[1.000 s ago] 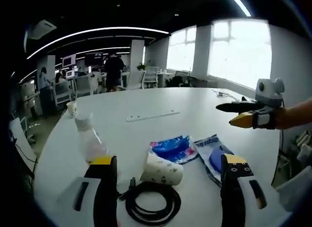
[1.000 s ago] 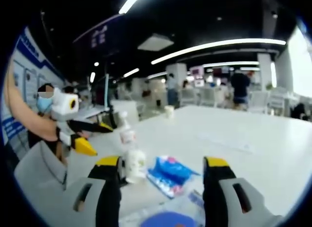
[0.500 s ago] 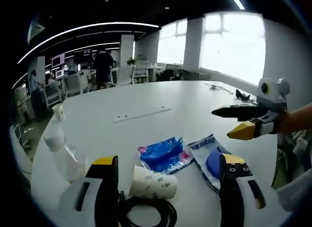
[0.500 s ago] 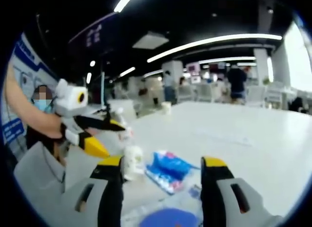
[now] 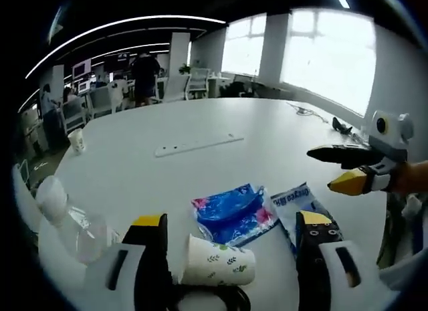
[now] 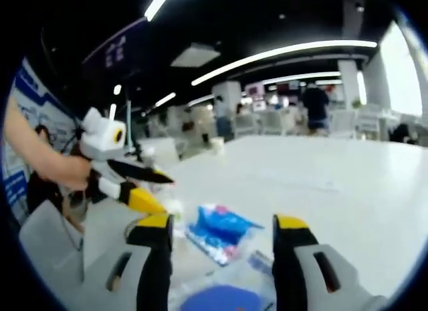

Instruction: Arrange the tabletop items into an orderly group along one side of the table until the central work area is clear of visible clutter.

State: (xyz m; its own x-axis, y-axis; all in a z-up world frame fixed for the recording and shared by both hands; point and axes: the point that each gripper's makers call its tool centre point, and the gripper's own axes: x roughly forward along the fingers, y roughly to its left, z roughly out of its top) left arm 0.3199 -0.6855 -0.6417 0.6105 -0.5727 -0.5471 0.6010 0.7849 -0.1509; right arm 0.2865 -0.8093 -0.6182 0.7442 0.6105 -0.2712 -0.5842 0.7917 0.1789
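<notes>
Left gripper view: my left hand-held gripper (image 5: 231, 231) stands wide and empty, a tipped paper cup (image 5: 217, 260) lying between its jaws on the white counter (image 5: 200, 124). I judge the cup light and crushable, best taken gently across its wall. Just beyond lie two soft, slippery blue packets (image 5: 234, 211). Left of my jaws rests a clear plastic bottle (image 5: 70, 221). My right hand-held gripper (image 6: 217, 241) is likewise wide.

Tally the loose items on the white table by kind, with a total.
Paper cups: 2, one lying down, one upright at the far edge
Plastic bottle: 1
Blue packets: 2
Black cable coil: 1
White strip: 1
Total: 7
</notes>
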